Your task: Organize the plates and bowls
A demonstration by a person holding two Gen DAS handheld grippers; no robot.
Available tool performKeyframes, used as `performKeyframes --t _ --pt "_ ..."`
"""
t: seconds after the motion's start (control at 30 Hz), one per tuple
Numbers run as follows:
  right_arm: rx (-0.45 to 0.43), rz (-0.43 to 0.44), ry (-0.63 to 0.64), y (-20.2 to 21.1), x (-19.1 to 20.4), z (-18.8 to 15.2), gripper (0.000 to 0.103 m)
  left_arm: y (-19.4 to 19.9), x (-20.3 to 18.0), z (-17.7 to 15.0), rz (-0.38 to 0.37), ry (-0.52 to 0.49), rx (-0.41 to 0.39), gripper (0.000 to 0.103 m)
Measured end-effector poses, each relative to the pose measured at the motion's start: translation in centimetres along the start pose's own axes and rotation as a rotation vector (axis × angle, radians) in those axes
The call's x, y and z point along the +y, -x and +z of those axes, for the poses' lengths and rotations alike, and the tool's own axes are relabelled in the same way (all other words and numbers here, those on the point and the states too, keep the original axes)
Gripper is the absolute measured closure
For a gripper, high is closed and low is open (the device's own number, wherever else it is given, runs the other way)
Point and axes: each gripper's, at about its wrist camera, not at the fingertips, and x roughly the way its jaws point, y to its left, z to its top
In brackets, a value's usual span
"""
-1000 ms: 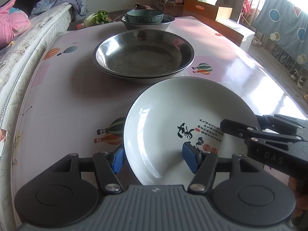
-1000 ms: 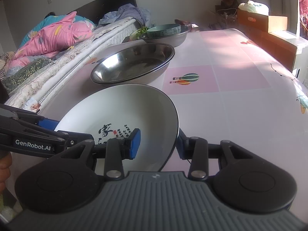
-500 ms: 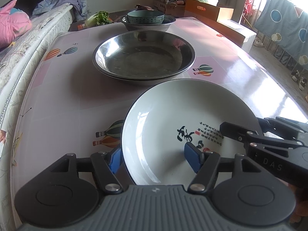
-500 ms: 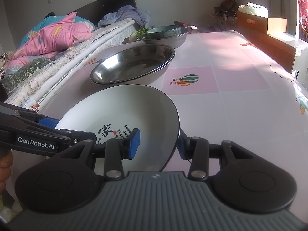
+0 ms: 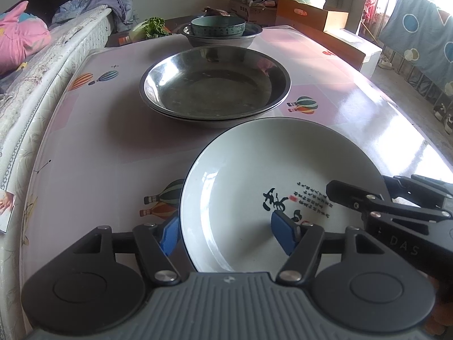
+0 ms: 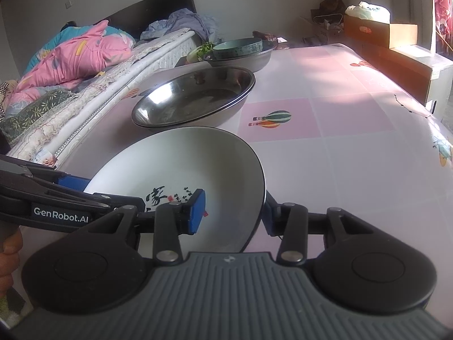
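On the tabletop's [image 5: 85, 153] near edge, the white plate [image 5: 269, 175] sits between both grippers' parted fingers, left gripper [image 5: 226, 231] and right gripper [image 6: 233, 212]; unclamped, any nudge could slide it off.

One white plate [image 5: 271, 181] with black calligraphy sits nearest. Behind it are two large steel basins [image 5: 215, 85], nested. At the far end stand one more steel basin [image 5: 226, 35] and one teal bowl [image 5: 218, 25] inside it. Two grippers show, left gripper [image 5: 229, 233] and right gripper [image 6: 235, 212].
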Motion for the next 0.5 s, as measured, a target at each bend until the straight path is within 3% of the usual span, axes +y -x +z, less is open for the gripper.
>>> performKeyframes --t 0.5 --pt "-0.008 -0.001 0.001 0.58 0.35 0.22 0.061 0.51 0.26 0.12 -0.009 0.019 -0.008 0.035"
